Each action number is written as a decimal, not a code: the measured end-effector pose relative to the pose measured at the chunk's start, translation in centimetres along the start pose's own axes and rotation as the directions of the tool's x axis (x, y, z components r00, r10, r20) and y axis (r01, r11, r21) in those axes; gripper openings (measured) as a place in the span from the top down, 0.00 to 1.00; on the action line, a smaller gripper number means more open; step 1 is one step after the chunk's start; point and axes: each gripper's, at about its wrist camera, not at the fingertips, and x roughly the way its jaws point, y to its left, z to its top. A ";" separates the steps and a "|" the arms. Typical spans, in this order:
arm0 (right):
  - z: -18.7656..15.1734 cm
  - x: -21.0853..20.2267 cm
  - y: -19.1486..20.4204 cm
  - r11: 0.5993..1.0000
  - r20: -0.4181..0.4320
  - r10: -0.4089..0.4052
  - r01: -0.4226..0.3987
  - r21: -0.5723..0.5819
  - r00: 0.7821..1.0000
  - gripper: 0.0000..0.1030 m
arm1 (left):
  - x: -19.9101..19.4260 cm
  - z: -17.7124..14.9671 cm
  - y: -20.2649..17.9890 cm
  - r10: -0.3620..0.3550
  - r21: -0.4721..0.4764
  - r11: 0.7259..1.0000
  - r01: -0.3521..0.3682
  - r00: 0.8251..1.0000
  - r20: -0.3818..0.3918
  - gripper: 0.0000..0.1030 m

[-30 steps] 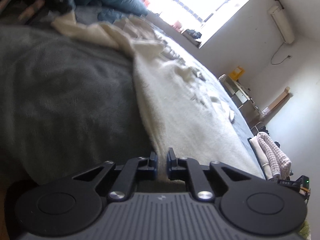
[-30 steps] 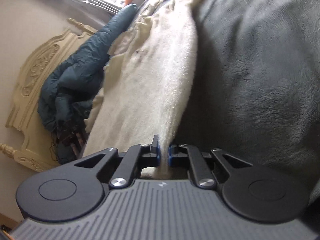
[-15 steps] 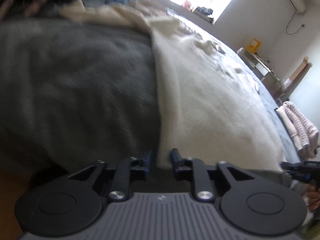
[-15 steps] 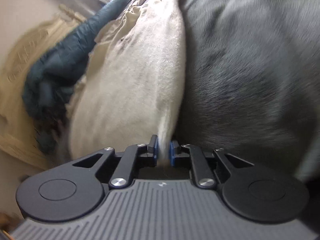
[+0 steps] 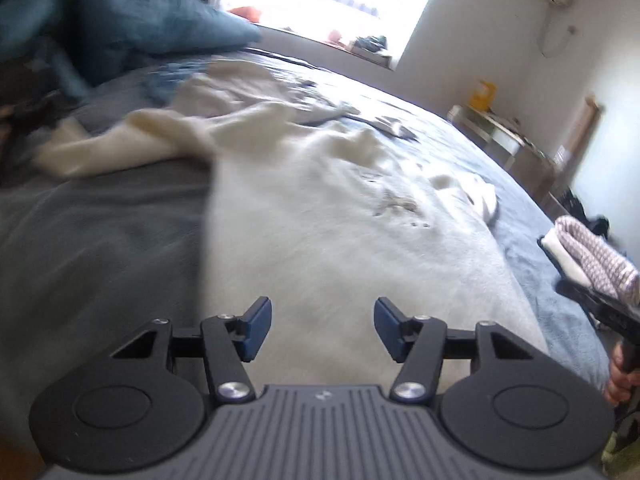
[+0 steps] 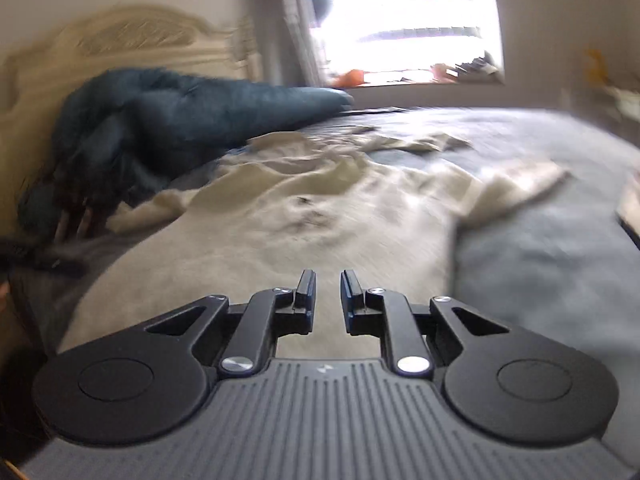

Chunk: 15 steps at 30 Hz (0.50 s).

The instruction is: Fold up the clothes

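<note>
One cream fleece garment (image 5: 320, 240) lies spread across the grey plush bedcover (image 5: 92, 248) right in front of us, its near part smooth and flat, its far end rumpled, with a sleeve flung out to one side (both views are blurred, so finer detail escapes us). We see our left gripper (image 5: 322, 330) just above the near part of the fleece with its blue-padded jaws wide apart and nothing between them; they have just been opening, and the cloth is released. Our right gripper (image 6: 328, 300) hangs over the same garment (image 6: 280, 248) with only a narrow gap between its jaws; it too has just been opening a little, and no cloth sits in the gap. At the left view's right edge we see a folded pink-and-white checked cloth (image 5: 592, 260), with fingers of our other hand (image 5: 622, 380) below it. Farther back a dark teal quilted jacket (image 6: 180, 108) is heaped against the carved cream headboard (image 6: 120, 44), and beyond it the bright window (image 6: 408, 20).
</note>
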 end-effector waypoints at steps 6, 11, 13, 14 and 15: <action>4.4 10.3 1.5 0.987 -0.064 -0.019 0.008 -0.162 0.998 0.87 | 8.7 4.5 -2.4 0.042 0.093 0.995 -0.040 0.999 -0.019 0.44; 4.0 18.5 -1.8 0.978 -0.173 -0.083 0.047 -0.202 0.981 0.88 | 14.9 5.8 -2.8 0.089 0.156 0.984 -0.090 0.996 0.015 0.44; 2.4 19.6 -4.2 0.980 -0.216 -0.107 0.067 -0.187 0.970 0.90 | 17.3 5.3 -1.2 0.124 0.146 0.982 -0.122 0.992 -0.007 0.44; 1.8 19.6 -5.4 0.984 -0.221 -0.102 0.066 -0.166 0.970 0.91 | 17.6 4.7 -0.5 0.112 0.146 0.983 -0.113 0.994 0.013 0.44; 1.8 18.8 -6.6 0.986 -0.208 -0.108 0.077 -0.149 0.972 0.91 | 17.3 4.2 -0.1 0.089 0.148 0.984 -0.094 0.995 0.038 0.44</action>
